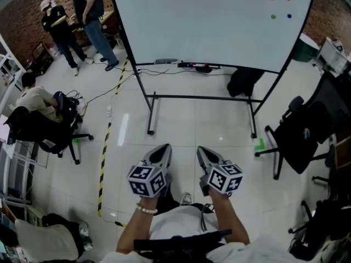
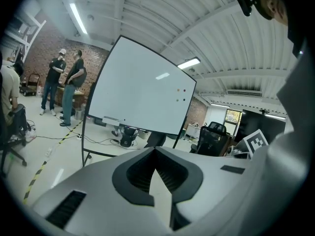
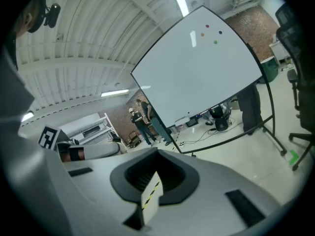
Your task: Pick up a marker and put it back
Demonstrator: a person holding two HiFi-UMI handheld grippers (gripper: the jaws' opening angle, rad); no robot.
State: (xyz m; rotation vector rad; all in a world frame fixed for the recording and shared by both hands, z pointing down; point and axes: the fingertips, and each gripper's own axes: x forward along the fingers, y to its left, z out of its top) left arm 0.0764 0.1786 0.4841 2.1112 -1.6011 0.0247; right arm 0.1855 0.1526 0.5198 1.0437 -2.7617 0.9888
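A large whiteboard [image 1: 214, 21] on a wheeled stand faces me across the tiled floor. Its tray [image 1: 189, 65] carries dark markers [image 1: 186, 64] and a grey eraser [image 1: 166, 61]. Both grippers are held low in front of my body, side by side and well short of the board. My left gripper [image 1: 162, 149] is shut with nothing in it. So is the right gripper [image 1: 204, 151]. In the left gripper view the closed jaws [image 2: 156, 150] point at the board [image 2: 140, 90] and its tray [image 2: 113, 120]. In the right gripper view the board [image 3: 197, 68] fills the upper right above the closed gripper [image 3: 157, 154].
A black office chair [image 1: 299, 138] stands to the right and another chair [image 1: 46, 130] to the left. Yellow-black tape [image 1: 104, 152] runs along the floor. A black bag [image 1: 244, 81] lies under the board. Two people [image 1: 82, 15] stand at the far left. Coloured magnets [image 1: 281, 7] dot the board.
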